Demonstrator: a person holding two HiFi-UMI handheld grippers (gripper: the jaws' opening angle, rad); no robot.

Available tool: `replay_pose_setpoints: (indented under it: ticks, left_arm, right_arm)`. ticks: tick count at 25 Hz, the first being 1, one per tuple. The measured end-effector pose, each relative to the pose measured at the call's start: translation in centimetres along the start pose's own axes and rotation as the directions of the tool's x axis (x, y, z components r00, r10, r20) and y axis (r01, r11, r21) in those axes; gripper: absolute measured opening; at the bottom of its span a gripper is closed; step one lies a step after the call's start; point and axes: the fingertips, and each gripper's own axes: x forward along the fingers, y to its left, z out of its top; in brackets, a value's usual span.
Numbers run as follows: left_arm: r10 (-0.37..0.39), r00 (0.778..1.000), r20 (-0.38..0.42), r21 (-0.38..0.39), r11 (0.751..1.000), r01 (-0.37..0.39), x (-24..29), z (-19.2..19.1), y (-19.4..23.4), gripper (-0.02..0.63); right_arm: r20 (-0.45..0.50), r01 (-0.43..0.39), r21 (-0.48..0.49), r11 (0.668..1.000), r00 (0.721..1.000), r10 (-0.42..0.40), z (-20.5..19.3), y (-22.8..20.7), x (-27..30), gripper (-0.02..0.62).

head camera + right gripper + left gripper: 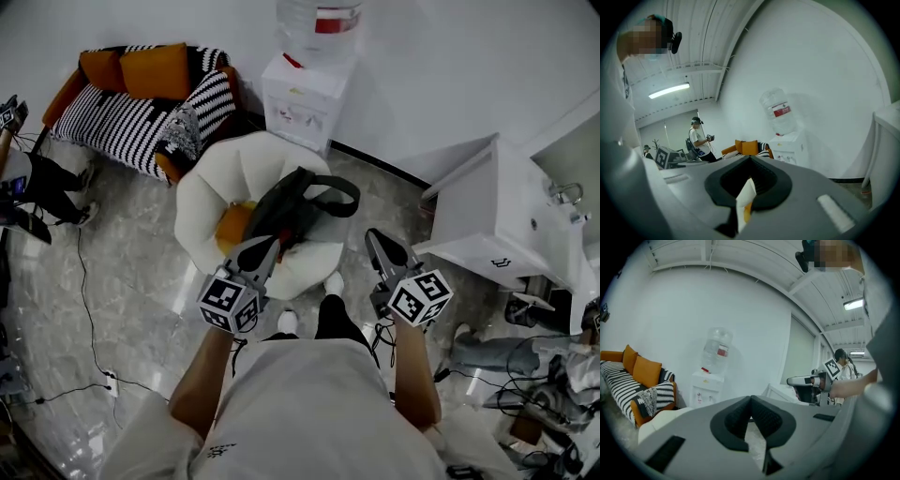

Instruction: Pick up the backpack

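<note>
In the head view a dark grey backpack (284, 211) with a looped black strap lies on a white petal-shaped chair (211, 192), over an orange cushion (232, 228). My left gripper (266, 247) is shut and empty; its tip is at the backpack's near edge, and touch cannot be told. My right gripper (374, 235) is also shut and empty, to the right of the chair and apart from the backpack. Both gripper views show closed jaws, left gripper (750, 400) and right gripper (750, 160); the backpack is hidden behind them.
A water dispenser (305, 94) stands against the back wall. A striped sofa with orange cushions (141, 103) is at the far left. A white cabinet (497, 220) stands to the right. Cables (89, 309) cross the floor. Another person (698, 140) stands off to the left.
</note>
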Motion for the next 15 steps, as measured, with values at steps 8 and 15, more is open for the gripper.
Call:
replay_pose_setpoints:
  ticks: [8, 15]
  left_arm:
    - [0.118, 0.993, -0.026, -0.032, 0.992, -0.119, 3.6, -0.7, 1.7, -0.006]
    - [0.234, 0.971, -0.047, -0.108, 0.965, -0.238, 8.0, -3.0, 3.1, -0.005]
  right_arm:
    - [-0.069, -0.096, 0.005, 0.995, 0.993, 0.096, 0.5, -5.1, 4.7, 0.002]
    - [-0.228, -0.256, -0.135, 0.957, 0.948, 0.221, -1.3, -10.2, 9.9, 0.003]
